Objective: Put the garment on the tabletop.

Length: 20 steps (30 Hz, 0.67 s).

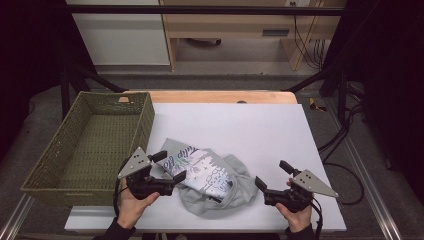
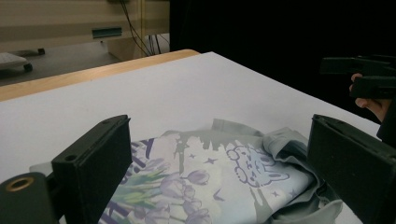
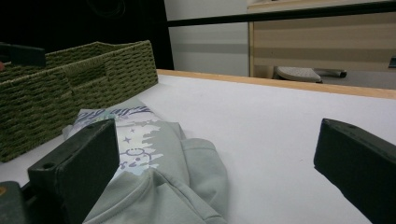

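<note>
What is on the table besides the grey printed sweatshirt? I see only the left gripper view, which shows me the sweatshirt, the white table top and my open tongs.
Observer: A green woven basket stands at the left edge of the table.
Operator: How near is it to the sweatshirt?
Observer: The sweatshirt lies crumpled just to the right of the basket. Its far left corner is close to the basket wall, but I cannot tell if they touch.
Operator: Where are the right tongs?
Observer: The right tongs are open, low over the table to the right of the sweatshirt, and apart from it.
</note>
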Motion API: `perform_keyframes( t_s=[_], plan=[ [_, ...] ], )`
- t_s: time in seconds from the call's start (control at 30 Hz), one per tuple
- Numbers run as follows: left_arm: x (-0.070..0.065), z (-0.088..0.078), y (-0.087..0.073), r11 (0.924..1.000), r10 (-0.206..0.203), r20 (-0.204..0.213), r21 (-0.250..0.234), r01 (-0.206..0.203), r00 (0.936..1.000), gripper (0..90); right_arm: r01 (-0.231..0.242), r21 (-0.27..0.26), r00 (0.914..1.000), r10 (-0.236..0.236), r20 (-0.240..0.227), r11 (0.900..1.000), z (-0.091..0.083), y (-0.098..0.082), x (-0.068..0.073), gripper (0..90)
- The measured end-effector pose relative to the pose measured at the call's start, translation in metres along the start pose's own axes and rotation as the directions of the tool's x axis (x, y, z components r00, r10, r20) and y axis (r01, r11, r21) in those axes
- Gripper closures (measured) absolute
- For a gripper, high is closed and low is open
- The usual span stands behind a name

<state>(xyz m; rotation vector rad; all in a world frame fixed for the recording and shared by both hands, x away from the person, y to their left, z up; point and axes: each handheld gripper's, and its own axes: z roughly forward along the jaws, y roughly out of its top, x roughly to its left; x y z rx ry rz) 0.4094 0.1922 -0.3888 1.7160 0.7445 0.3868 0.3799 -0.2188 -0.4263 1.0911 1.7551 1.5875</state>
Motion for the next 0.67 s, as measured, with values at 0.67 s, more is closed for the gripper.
perform_keyframes(
  t_s=[0.67],
  plan=[
    [0.011,-0.027,-0.022,0.9985,-0.052,-0.048,-0.019,0.051,0.9975,4.3,0.003,0.006,1.0000,-0.003,-0.003,1.000,-0.002,-0.002,0.000,0.5]
  ],
)
